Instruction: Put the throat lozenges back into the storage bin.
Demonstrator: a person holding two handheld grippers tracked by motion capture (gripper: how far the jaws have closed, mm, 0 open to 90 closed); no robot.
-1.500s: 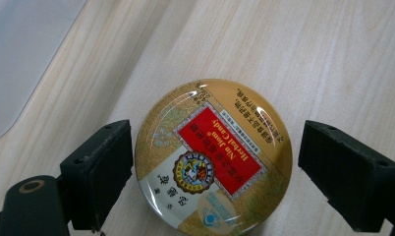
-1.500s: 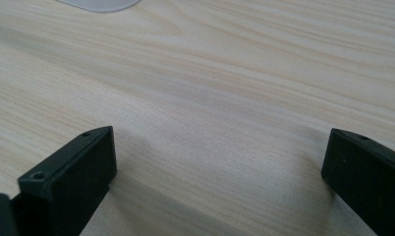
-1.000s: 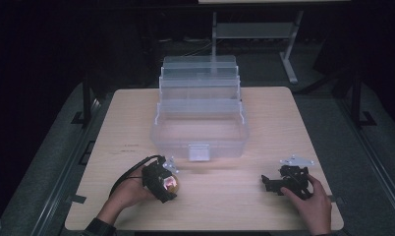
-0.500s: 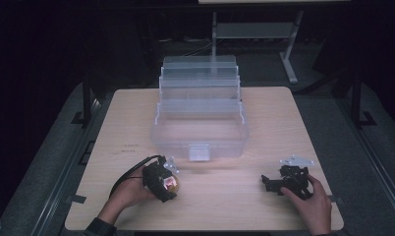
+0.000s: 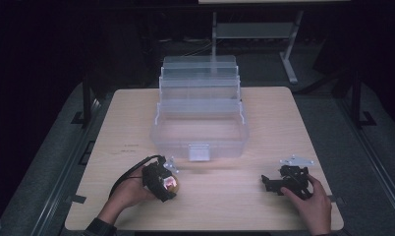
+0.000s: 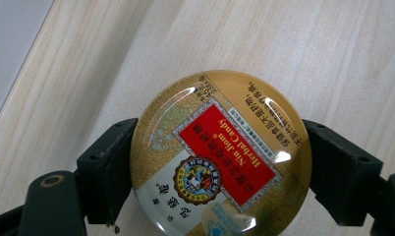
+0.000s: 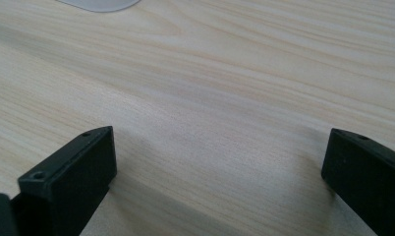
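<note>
Near the bench's [image 5: 284, 113] front edge nothing has moved: left gripper [image 5: 167, 183] stays clamped on the herbal candy tin [image 6: 220, 155], right gripper [image 5: 271, 184] spread empty, clear tiered box [image 5: 199, 129] awaiting it.

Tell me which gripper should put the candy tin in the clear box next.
Left, likely. The left gripper is already shut on the candy tin, just in front of the open clear box. The right gripper is open with nothing between its jaws.
</note>
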